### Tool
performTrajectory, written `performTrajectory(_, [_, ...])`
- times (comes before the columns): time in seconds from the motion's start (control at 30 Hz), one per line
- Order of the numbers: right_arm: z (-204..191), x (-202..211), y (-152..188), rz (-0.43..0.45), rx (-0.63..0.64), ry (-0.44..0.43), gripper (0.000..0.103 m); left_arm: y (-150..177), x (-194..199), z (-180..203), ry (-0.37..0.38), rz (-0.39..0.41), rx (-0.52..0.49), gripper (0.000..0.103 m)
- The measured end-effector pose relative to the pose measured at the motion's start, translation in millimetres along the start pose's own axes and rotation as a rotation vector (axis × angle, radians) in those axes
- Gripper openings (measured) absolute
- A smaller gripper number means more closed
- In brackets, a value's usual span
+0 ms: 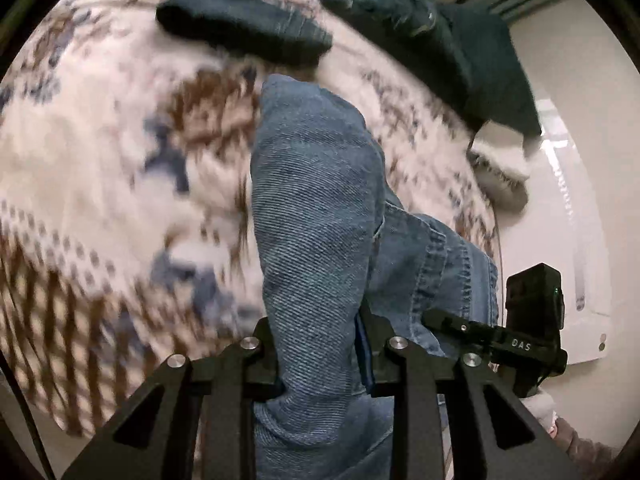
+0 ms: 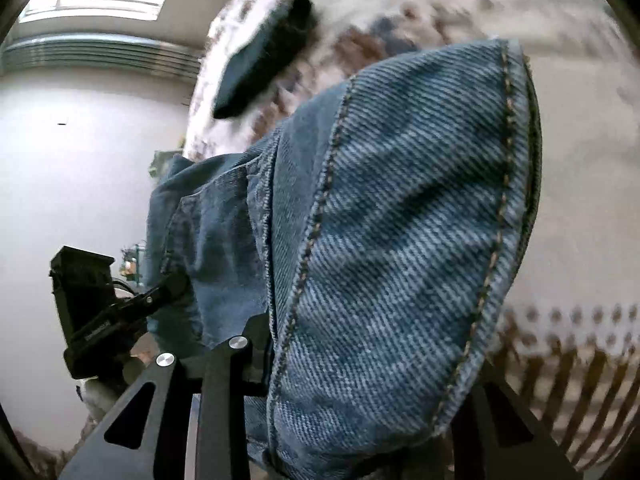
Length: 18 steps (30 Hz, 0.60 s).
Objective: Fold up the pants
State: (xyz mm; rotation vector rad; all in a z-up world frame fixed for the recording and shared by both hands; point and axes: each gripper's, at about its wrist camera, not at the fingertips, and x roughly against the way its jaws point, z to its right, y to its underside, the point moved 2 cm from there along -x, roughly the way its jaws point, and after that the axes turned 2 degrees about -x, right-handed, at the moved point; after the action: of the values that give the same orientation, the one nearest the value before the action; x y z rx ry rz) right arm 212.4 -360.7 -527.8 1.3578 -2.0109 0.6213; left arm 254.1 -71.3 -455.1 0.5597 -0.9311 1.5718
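Observation:
Light blue jeans (image 1: 316,200) hang lifted above the patterned blanket, bunched in a thick fold. My left gripper (image 1: 318,332) is shut on that fold, with denim pinched between its black fingers (image 1: 262,344). In the right wrist view the same jeans (image 2: 400,220) fill the middle, their stitched seams showing. My right gripper (image 2: 360,360) is shut on the denim, which covers its right finger. Each gripper shows in the other's view: the right one (image 1: 532,320) at the jeans' right edge, the left one (image 2: 88,308) at their left edge.
A cream, brown and blue patterned blanket (image 1: 100,160) covers the surface below. A folded dark garment (image 1: 244,20) lies at its far side, also seen as the dark garment (image 2: 264,60). A pile of dark clothes (image 1: 400,4) sits at the far right. A pale floor (image 2: 80,160) lies beyond the edge.

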Motion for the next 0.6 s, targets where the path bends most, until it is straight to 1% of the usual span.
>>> performTrajectory(0.03, [-6.0, 0.4, -8.1, 0.01, 0.0, -0.002, 0.035, -11.0, 2.3, -1.6, 0.009, 0.008, -0.002, 0.023])
performTrajectory(0.1, [-30.4, -6.5, -43.4, 0.039, 0.008, -0.011, 0.035, -43.2, 6.7, -6.9, 0.022, 0.026, -0.009, 0.023])
performTrajectory(0.17, [-50.8, -14.1, -74.4, 0.059, 0.018, -0.015, 0.035, -82.2, 8.3, -15.0, 0.035, 0.042, -0.012, 0.023])
performTrajectory(0.2, [-64.4, -21.0, -96.4, 0.077, 0.025, -0.014, 0.035, -107.6, 10.2, -21.6, 0.043, 0.051, -0.016, 0.023])
performTrajectory(0.27, [-84.7, -31.5, -130.7, 0.096, 0.04, -0.016, 0.035, -145.1, 11.3, -30.5, 0.051, 0.062, -0.02, 0.023])
performTrajectory(0.3, [-96.7, -39.5, -151.8, 0.108, 0.048, -0.014, 0.035, -173.4, 11.9, -38.3, 0.055, 0.07, -0.026, 0.023])
performTrajectory(0.33, [-109.7, -50.6, -174.7, 0.115, 0.051, -0.022, 0.035, -189.9, 12.5, -43.5, 0.053, 0.074, -0.034, 0.023])
performTrajectory(0.37, [-118.4, -59.4, -193.5, 0.118, 0.059, -0.024, 0.035, -212.6, 12.0, -50.3, 0.047, 0.081, -0.045, 0.023])
performTrajectory(0.4, [-130.0, -71.7, -219.4, 0.124, 0.067, -0.021, 0.035, -233.9, 11.3, -56.6, 0.045, 0.085, -0.05, 0.023])
performTrajectory(0.47, [-147.1, -89.9, -259.4, 0.129, 0.085, -0.024, 0.034, -282.9, 7.2, -73.1, 0.042, 0.095, -0.058, 0.023])
performTrajectory(0.5, [-157.1, -102.6, -284.5, 0.133, 0.091, -0.023, 0.034, -306.2, 4.0, -81.3, 0.043, 0.098, -0.064, 0.023])
performTrajectory(0.57, [-171.2, -125.1, -323.0, 0.136, 0.1, -0.027, 0.034, -338.9, -0.9, -93.8, 0.036, 0.107, -0.073, 0.023])
performTrajectory(0.6, [-177.8, -136.1, -341.8, 0.136, 0.108, -0.025, 0.034, -360.7, -4.9, -102.7, 0.035, 0.112, -0.076, 0.023])
